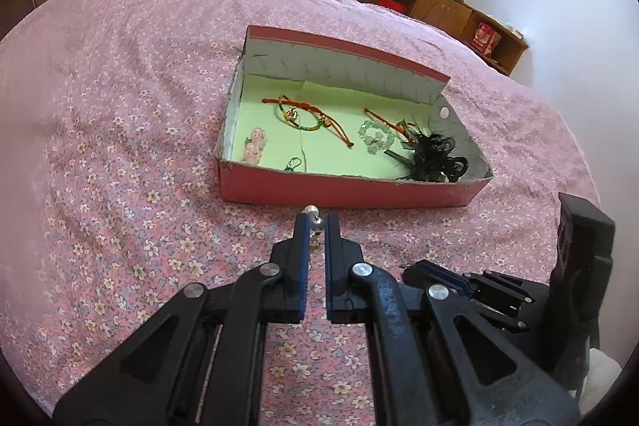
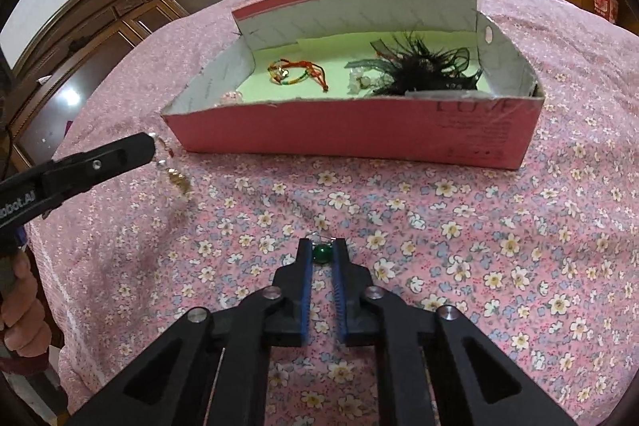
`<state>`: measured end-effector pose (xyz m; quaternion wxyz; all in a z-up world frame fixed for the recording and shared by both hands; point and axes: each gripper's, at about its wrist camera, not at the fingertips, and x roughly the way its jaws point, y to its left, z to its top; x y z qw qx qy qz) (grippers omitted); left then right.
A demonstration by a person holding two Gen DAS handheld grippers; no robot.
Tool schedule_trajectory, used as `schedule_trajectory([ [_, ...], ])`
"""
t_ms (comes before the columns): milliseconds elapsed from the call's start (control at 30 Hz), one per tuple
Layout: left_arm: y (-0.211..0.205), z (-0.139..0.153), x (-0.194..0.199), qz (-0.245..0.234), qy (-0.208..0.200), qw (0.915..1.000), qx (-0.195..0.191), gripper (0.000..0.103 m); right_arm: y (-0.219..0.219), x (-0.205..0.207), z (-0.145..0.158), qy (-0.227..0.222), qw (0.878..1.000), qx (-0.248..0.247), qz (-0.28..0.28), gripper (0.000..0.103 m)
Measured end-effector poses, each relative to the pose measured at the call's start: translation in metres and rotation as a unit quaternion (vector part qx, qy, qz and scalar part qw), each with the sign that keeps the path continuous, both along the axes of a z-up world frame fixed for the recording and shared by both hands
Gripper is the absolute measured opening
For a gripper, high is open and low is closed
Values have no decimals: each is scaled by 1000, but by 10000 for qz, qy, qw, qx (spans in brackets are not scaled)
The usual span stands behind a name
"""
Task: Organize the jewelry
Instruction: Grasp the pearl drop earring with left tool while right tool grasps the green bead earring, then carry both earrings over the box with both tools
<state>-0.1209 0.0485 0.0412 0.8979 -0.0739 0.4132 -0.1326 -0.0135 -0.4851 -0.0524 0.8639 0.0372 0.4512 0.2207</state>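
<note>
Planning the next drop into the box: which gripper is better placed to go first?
Left. The left gripper already holds its dangling beaded earring lifted near the pink box; the right gripper holds a green bead low over the bedspread.

Both views are aimed low across the floral bedspread [image 1: 120, 130] toward the pink box [image 1: 343, 190] — centred from left wrist, nearer, upper-centre from right wrist.

A bed with a pink floral cover [image 1: 120, 146] carries 1 open pink box [image 1: 343, 192].
</note>
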Motion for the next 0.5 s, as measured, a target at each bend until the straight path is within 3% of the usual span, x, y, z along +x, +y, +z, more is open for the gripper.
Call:
schedule_trajectory([
  [500, -11, 29, 17, -100, -403, 9991, 31, 0, -22, -5, 66, -776, 9961, 415, -113, 11],
])
